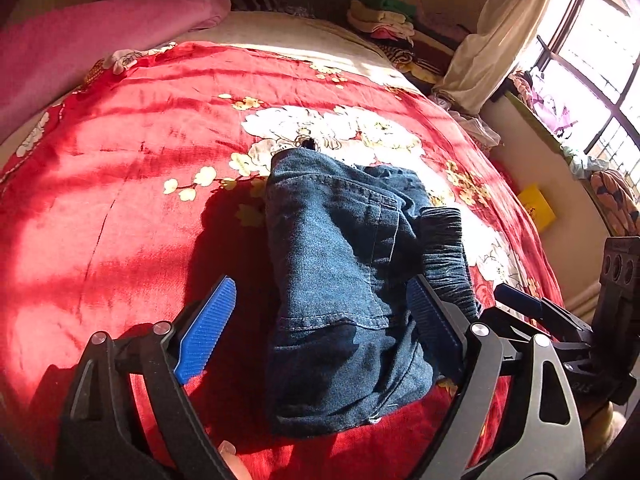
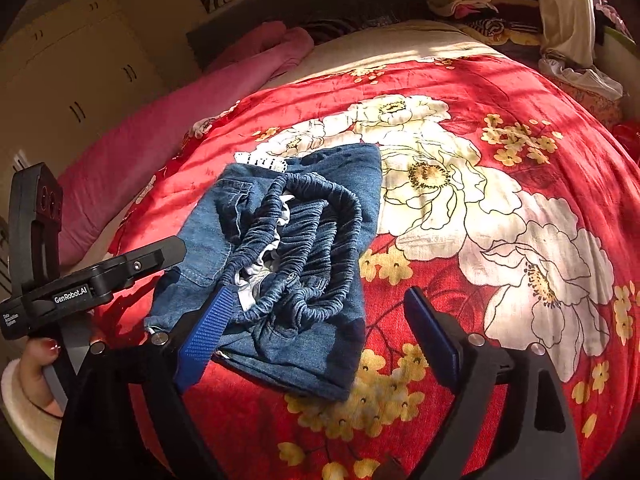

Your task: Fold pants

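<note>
Now the pants (image 1: 340, 280) lie as a compact folded bundle on the bed (image 1: 120, 200), near its middle, on the red flowered cover, with the elastic waistband (image 2: 296, 240) bunched on top toward the right side. Both grippers stand over the near edge of the bundle. The left gripper (image 1: 320, 328) has its jaws spread wide to either side of the denim, and no pad presses on the cloth. The right gripper (image 2: 320, 336) likewise has its jaws wide apart and holds nothing; its left pad sits over the near corner of the bundle, its right pad over the bare cover. No earlier view is available, so only the present state is stated. Judged from this layout, the step in hand is the release after a fold, and the task appears close to complete. The next move calls for clearing both grippers without snagging the waistband, or for squaring the loose waistband if a tidier fold is required.
</note>
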Demonstrator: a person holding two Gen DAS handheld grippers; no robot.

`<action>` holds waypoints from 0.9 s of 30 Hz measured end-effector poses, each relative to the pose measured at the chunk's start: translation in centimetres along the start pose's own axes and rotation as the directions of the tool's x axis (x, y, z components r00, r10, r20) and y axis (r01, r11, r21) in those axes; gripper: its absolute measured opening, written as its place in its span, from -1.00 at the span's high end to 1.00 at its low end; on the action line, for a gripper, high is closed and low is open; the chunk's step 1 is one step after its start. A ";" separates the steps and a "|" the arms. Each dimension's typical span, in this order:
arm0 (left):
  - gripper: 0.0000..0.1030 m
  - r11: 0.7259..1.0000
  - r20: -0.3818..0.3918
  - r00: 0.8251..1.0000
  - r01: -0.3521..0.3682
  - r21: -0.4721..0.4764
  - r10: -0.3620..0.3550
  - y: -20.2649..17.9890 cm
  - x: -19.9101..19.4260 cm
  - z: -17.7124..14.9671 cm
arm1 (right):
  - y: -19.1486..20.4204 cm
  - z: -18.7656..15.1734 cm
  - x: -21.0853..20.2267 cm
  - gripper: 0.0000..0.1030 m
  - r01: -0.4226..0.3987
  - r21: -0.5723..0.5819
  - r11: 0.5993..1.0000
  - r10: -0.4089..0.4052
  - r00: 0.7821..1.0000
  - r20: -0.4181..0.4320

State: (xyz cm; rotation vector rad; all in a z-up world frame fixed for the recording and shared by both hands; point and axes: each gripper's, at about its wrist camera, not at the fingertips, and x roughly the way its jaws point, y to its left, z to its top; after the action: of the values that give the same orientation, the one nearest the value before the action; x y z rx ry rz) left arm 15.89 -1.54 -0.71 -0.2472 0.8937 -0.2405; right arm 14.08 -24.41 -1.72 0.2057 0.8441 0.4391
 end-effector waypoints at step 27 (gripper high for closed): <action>-0.81 0.998 0.062 0.998 -0.037 0.047 0.034 -1.4 -6.0 -2.8 | 2.7 -2.9 -5.7 -0.91 0.060 -0.104 0.993 -0.051 0.994 0.095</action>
State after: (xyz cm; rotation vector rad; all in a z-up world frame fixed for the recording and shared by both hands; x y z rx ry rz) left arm 9.93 -1.30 2.44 -0.1932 0.8303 -0.2204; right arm 7.75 -24.57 1.20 0.1024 0.7320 0.4183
